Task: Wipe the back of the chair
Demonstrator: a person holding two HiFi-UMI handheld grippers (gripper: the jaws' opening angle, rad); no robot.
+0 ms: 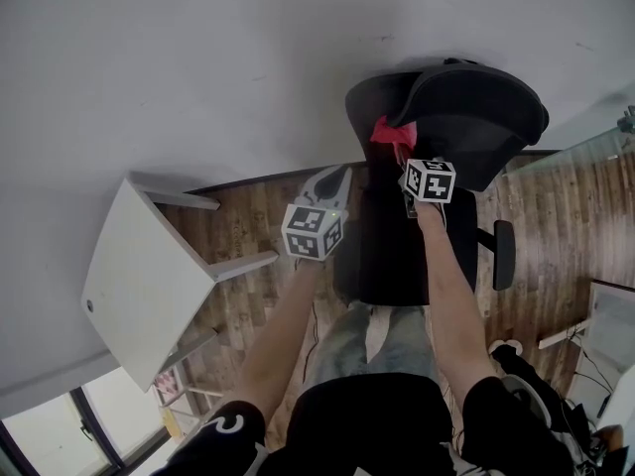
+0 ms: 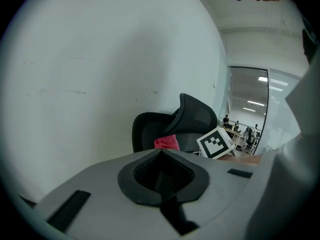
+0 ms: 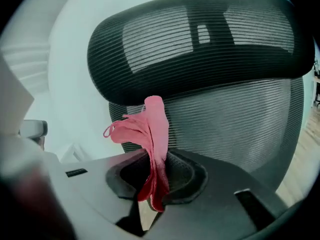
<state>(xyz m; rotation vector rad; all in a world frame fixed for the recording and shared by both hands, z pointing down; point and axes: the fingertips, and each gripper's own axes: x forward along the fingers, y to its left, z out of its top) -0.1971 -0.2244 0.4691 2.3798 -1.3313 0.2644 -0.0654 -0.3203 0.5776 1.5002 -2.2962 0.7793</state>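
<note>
Chair back [image 3: 240, 114], black mesh, stood near the white wall [image 1: 198, 67]. Pink cloth [image 3: 151, 134] was raised before it, below the headrest [image 3: 200, 39]; contact unclear. Right gripper [image 3: 152, 181] pinched the cloth by a thin fold, and mesh drag could probably tug it free. Left gripper [image 2: 162, 176] was closed and empty, off the chair. Unsteadied, the chair might swivel away.

Plain pale wall [image 1: 198, 58] across the upper part, brown wood-plank floor [image 1: 248, 231] below it, white table [image 1: 139, 276] at the floor's left edge near the wall, bright window [image 1: 40, 436] past the table, glass partition [image 2: 247, 109] showing lit ceiling strips [image 2: 262, 78] beyond.
</note>
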